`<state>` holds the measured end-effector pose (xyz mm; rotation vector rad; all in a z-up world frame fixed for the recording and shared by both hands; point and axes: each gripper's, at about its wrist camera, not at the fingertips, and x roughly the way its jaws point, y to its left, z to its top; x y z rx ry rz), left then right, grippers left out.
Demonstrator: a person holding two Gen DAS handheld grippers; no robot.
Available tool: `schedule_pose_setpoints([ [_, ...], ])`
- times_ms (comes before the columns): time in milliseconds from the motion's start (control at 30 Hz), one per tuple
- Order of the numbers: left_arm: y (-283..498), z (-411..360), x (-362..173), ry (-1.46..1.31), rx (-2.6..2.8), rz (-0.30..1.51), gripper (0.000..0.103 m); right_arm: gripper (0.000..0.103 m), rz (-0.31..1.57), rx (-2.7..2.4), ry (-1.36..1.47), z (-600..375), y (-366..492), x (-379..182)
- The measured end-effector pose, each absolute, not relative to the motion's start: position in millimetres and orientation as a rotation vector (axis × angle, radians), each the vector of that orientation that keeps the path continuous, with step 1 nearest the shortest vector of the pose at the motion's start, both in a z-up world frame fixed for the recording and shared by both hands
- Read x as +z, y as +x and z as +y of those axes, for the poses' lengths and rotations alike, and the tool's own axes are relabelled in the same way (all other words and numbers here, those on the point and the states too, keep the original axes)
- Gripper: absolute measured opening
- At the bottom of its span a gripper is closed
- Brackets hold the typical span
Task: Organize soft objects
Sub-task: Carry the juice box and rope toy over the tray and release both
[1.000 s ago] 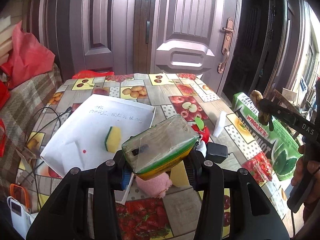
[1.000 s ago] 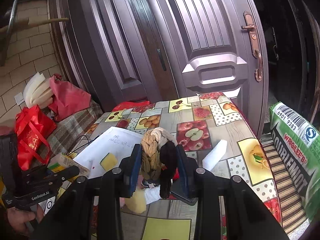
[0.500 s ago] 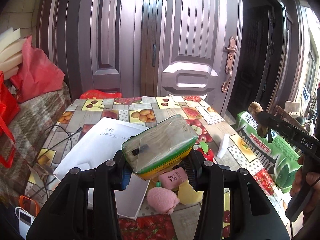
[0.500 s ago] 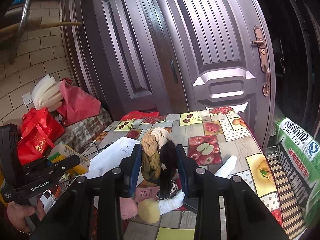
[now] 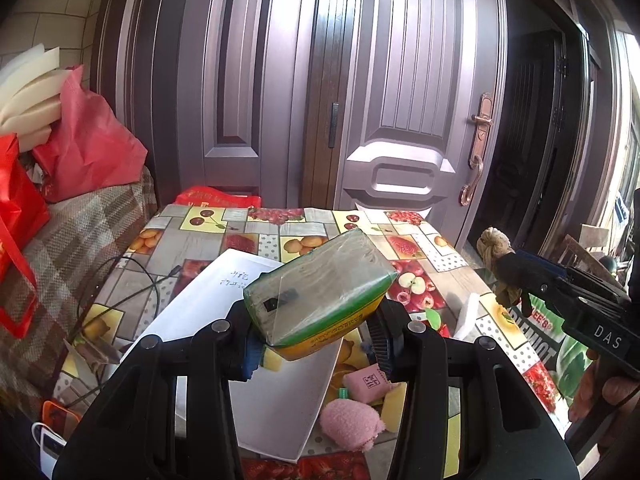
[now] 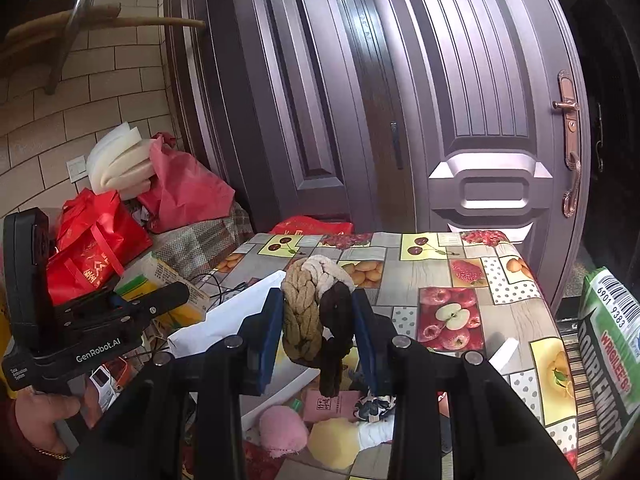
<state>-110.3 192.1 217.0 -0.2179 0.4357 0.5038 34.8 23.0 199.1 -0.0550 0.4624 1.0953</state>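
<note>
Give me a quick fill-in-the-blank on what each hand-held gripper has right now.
1. The left hand-held gripper is shut on a plastic-wrapped ____ pack.
2. The right hand-held gripper grips a knotted ____.
3. The pink plush lies on the ____, beside the white paper.

Missing: sponge; rope; table

Handwriting on the white sheet [image 5: 256, 332] too small to read. The wrapped sponge pack [image 5: 320, 284] hides the sheet's middle. Green sack [image 6: 612, 356] cut off at the right edge, its lettering only partly legible.
</note>
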Motion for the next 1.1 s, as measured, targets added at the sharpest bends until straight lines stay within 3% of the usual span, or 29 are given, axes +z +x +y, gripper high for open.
schedule_pose_setpoints([
  [333, -109.6, 225.8, 201.2, -0.252, 0.513, 0.445, 0.044, 0.034, 0.512, 1.159, -0.127, 70.3, 34.8, 185.4],
  [700, -98.7, 302.5, 143.5, -0.452, 0.574, 0.561, 0.044, 0.036, 0.786, 1.287, -0.243, 150.6, 38.5, 113.5],
  [967, -105.9, 321.7, 120.5, -0.504, 0.657, 0.595, 0.047, 0.037, 0.827, 1.337, -0.36, 188.0, 17.1, 76.0],
  [1033, -108.7, 324.4, 117.3, -0.508, 0.682, 0.606, 0.064, 0.056, 0.808, 1.331, -0.365, 190.5, 14.0, 75.1],
  [1067, -110.0, 327.1, 116.1, -0.513, 0.693, 0.604, 0.072, 0.074, 0.794, 1.332, -0.36, 191.1, 13.4, 75.2],
  [1100, -111.8, 328.7, 115.6, -0.515, 0.705, 0.598, 0.087, 0.089, 0.776, 1.332, -0.356, 190.8, 12.6, 76.1],
])
